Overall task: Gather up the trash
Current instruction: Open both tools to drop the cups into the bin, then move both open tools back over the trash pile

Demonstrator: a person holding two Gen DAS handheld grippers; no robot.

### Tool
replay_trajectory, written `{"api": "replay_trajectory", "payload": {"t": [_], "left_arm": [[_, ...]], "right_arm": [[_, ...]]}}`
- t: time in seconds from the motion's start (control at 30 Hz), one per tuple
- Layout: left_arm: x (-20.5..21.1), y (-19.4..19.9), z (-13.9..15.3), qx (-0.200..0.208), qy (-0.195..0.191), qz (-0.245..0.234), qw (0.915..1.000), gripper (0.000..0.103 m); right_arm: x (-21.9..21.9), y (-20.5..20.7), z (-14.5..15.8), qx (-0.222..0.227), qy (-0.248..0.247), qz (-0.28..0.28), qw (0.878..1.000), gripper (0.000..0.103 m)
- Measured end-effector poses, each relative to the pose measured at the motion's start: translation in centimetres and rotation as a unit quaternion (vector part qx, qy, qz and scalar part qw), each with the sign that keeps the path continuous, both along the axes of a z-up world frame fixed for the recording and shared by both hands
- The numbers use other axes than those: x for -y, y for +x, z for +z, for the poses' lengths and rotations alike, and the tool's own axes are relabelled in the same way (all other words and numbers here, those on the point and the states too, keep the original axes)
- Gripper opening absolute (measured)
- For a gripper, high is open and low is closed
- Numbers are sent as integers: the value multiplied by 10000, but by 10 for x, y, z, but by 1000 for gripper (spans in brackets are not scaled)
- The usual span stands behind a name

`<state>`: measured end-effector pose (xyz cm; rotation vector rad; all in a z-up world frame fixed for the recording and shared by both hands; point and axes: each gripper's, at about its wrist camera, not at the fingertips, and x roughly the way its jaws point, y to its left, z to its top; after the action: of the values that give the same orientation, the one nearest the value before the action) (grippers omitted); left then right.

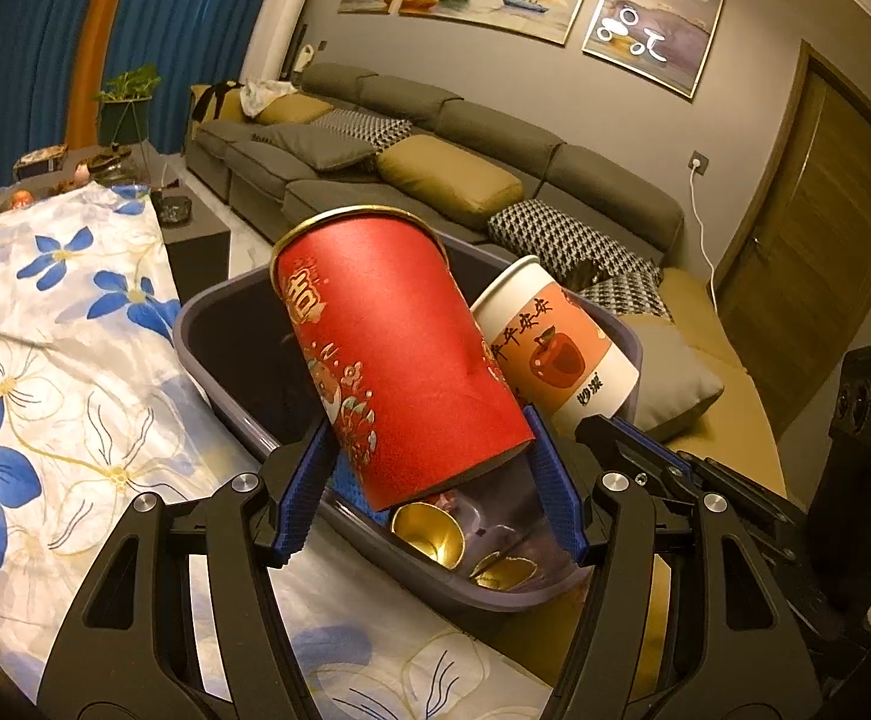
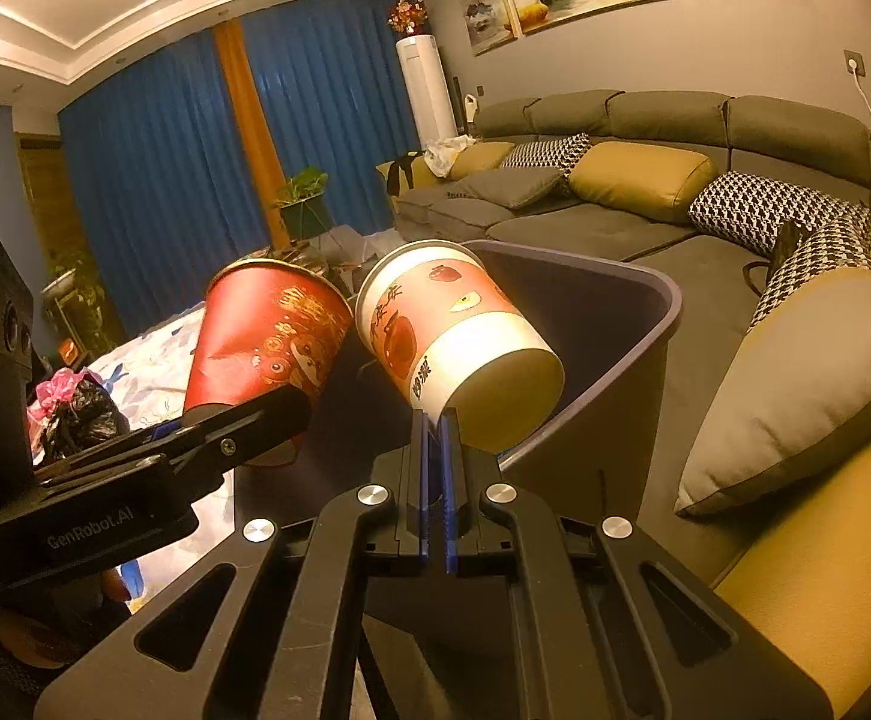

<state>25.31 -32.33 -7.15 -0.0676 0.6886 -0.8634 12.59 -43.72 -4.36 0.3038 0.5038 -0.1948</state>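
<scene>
A red cylindrical canister [image 1: 387, 348] with gold print tilts over the open purple-grey bin [image 1: 207, 312], and my left gripper [image 1: 432, 474] is shut on its lower end, one blue pad on each side. Just right of it a white paper cup [image 1: 561, 348] with an apple picture leans over the same bin. My right gripper [image 2: 435, 426] is shut on that white cup [image 2: 453, 330], pinching its wall at the near end. The red canister [image 2: 267, 336] and left gripper [image 2: 237, 420] show at left in the right wrist view. Gold cups [image 1: 429, 534] lie in the bin.
The bin [image 2: 663, 294] stands between a table with a blue-flowered cloth [image 1: 45, 330] on the left and a grey sofa [image 1: 435, 138] with cushions [image 2: 795, 390] on the right. A black bag with pink plastic [image 2: 75, 414] sits on the cloth.
</scene>
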Motion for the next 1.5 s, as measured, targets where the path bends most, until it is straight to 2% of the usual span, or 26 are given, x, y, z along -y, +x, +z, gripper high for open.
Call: {"api": "replay_trajectory", "payload": {"t": [0.17, 0.27, 0.47, 0.57, 0.63, 0.83, 1.1, 1.2, 1.33, 1.5], "left_arm": [[-3, 2, -3, -97, -20, 46, 9999, 63], [-10, 2, -1, -117, -10, 150, 9998, 70], [-38, -5, 8, 36, 6, 481, 9988, 77], [-56, -13, 14, 169, 34, 763, 9969, 81], [-68, -19, 18, 230, 37, 922, 9955, 84], [-118, -37, 25, 283, 185, 1454, 9888, 86], [-197, -58, 35, 501, 470, 2184, 9734, 86], [-232, -62, 37, 601, 595, 2539, 9635, 86], [-280, -64, 38, 571, 551, 2998, 9507, 86], [-329, -72, 38, 719, 814, 3501, 9304, 86]], "right_arm": [[2, 1, -2, 7, 46, -5, 10000, 5], [4, 3, -2, -1, 64, 11, 10000, 5], [0, 3, 0, 27, 33, 6, 10000, 6], [-3, -1, 2, 82, 4, -32, 10000, 19], [-5, -6, 4, 134, -8, -89, 9999, 40], [-19, -18, 11, 213, -117, -151, 9996, 62], [-62, -28, 31, 422, -292, 81, 9987, 78], [-84, -26, 37, 469, -343, 311, 9978, 80], [-121, -18, 43, 494, -454, 621, 9958, 81], [-166, -6, 46, 545, -617, 955, 9920, 83]]}}
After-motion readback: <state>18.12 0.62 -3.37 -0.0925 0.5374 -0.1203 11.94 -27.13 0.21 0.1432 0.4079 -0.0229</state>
